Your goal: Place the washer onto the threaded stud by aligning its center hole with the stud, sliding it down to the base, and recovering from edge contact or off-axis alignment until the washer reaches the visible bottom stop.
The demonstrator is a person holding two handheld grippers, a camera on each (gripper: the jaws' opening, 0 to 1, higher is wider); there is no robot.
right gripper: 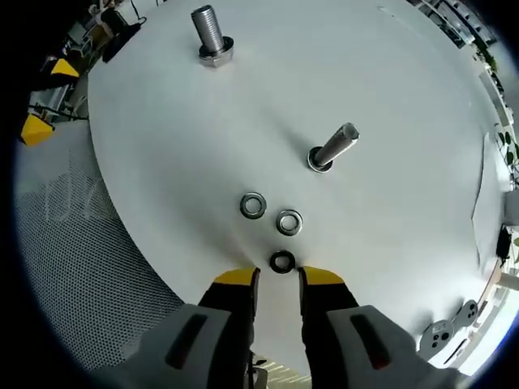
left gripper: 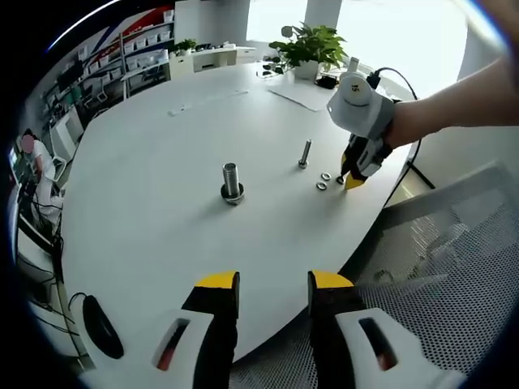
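Where the dark, flat metal washer (right gripper: 282,261) lies on the white round table (right gripper: 389,105), it sits right at the yellow tips of the right gripper (right gripper: 277,277), just ahead of the narrow gap between its two jaws. Those jaws stand slightly apart and hold nothing; the washer rests flat on the tabletop between and just beyond them, and whether the tips touch it cannot be told.

Two more washers lie close by: a shiny silver washer (right gripper: 289,221) just beyond the dark one, and a second silver washer (right gripper: 253,205) beside that, a little to its left in the right gripper view. The three form a short cluster near the table edge.

Farther out stands the slim silver threaded stud (right gripper: 334,147), upright on its base and bare of any washer. Well beyond it, toward the far side of the table, is a thicker steel bolt (right gripper: 212,37) standing on its hexagonal head.

In the left gripper view, the right gripper (left gripper: 351,178) shows held in a person's hand (left gripper: 409,121), its tips down at the table beside the washers, with the stud (left gripper: 305,153) just past them and the thick bolt (left gripper: 232,184) nearer the middle. The left gripper (left gripper: 273,282) hangs over the near edge of the table (left gripper: 162,146), well apart from everything, its jaws wide apart and empty. A potted green plant (left gripper: 312,47) stands at the far edge.
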